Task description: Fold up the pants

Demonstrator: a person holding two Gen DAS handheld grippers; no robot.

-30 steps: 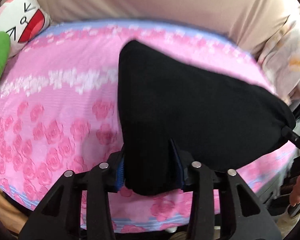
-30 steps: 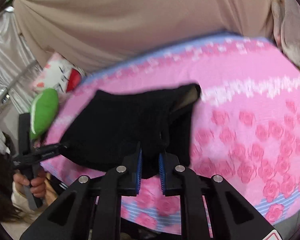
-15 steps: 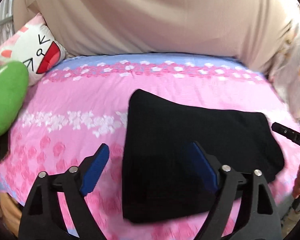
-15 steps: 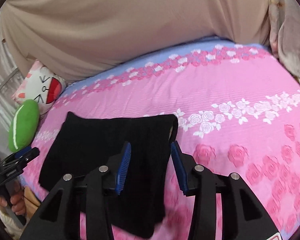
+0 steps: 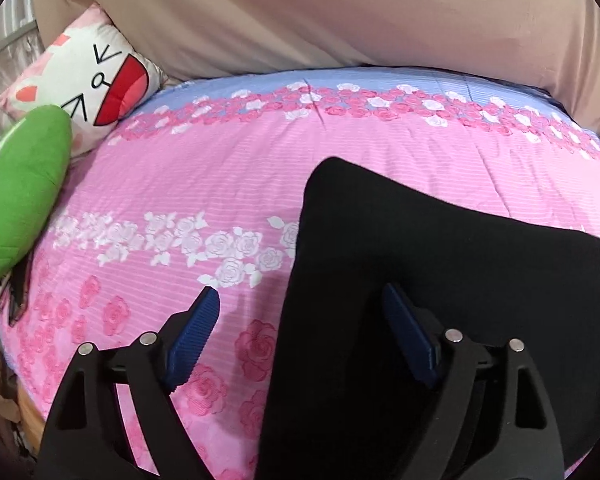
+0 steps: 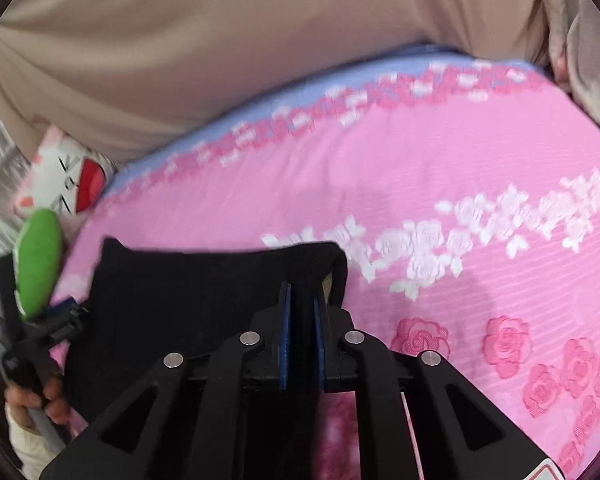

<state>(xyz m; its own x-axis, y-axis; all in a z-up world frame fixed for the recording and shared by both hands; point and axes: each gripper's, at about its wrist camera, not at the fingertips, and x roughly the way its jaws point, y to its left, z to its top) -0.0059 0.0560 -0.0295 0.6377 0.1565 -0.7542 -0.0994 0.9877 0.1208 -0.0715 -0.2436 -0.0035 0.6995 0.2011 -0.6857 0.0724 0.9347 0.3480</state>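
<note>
While left hand-held gripper (image 5: 300, 320) gapes over pants (image 5: 440, 264), right hand-held gripper (image 6: 301, 312) pinches pants edge.

A pink rose-print bed (image 5: 228, 176) is filling the frame, carrying black folded pants (image 5: 440, 264) at lower right, with a cat-face pillow (image 5: 88, 80) and green cushion (image 5: 20, 188) lying at upper left.

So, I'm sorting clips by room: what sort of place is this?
Most likely a bedroom: the black pants lie on a pink rose-print bedspread, with a cartoon-face pillow and green plush at its edge.
</note>
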